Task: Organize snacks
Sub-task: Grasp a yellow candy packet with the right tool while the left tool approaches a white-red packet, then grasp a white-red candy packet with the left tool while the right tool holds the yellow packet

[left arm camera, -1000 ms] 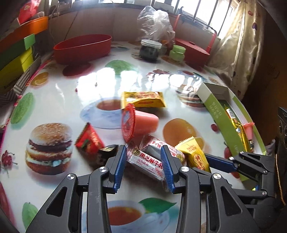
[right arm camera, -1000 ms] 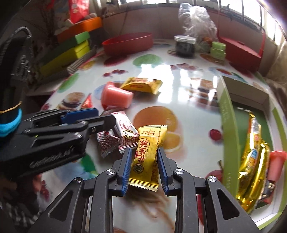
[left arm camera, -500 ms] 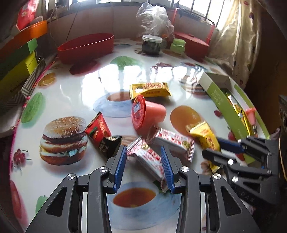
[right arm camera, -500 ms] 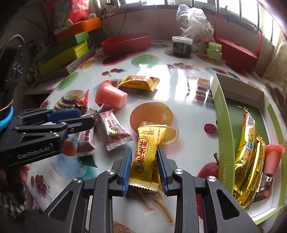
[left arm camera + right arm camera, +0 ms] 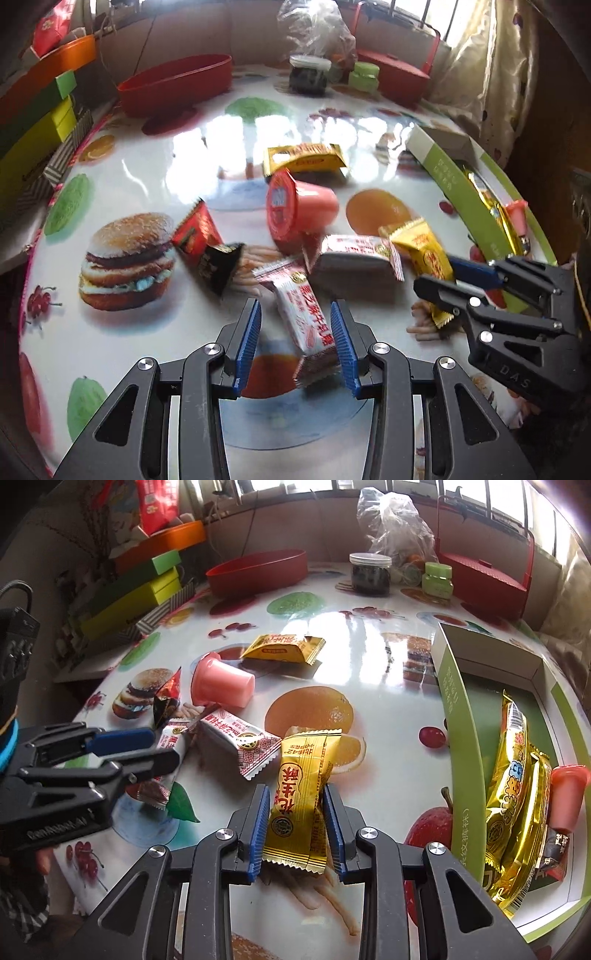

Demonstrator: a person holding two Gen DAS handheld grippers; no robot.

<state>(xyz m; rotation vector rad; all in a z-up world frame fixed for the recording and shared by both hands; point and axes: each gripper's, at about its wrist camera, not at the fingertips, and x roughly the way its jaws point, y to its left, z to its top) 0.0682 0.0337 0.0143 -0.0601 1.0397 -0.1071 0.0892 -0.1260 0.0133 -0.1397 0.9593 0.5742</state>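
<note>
My left gripper (image 5: 295, 341) holds a red-and-white snack packet (image 5: 304, 314) between its blue pads, lifted off the table; it also shows in the right wrist view (image 5: 170, 760). My right gripper (image 5: 295, 832) is shut on a yellow snack packet (image 5: 301, 794), raised above the table. A green-and-white box (image 5: 456, 716) at the right holds gold packets (image 5: 517, 794) and a pink jelly cup (image 5: 565, 797). On the table lie a second red-and-white packet (image 5: 240, 744), a pink jelly cup (image 5: 221, 683), a yellow packet (image 5: 284, 648) and a red-black wrapper (image 5: 168, 698).
A red oval bowl (image 5: 258, 570), a dark jar (image 5: 369, 574), a green jar (image 5: 437, 578), a red basket (image 5: 487, 576) and a plastic bag (image 5: 395, 520) stand at the back. Stacked green, yellow and orange boxes (image 5: 140, 587) line the left edge.
Both grippers have risen and pulled back from the table with their packets. The left gripper's packet now hangs tilted, clear of the other red-and-white packet.
</note>
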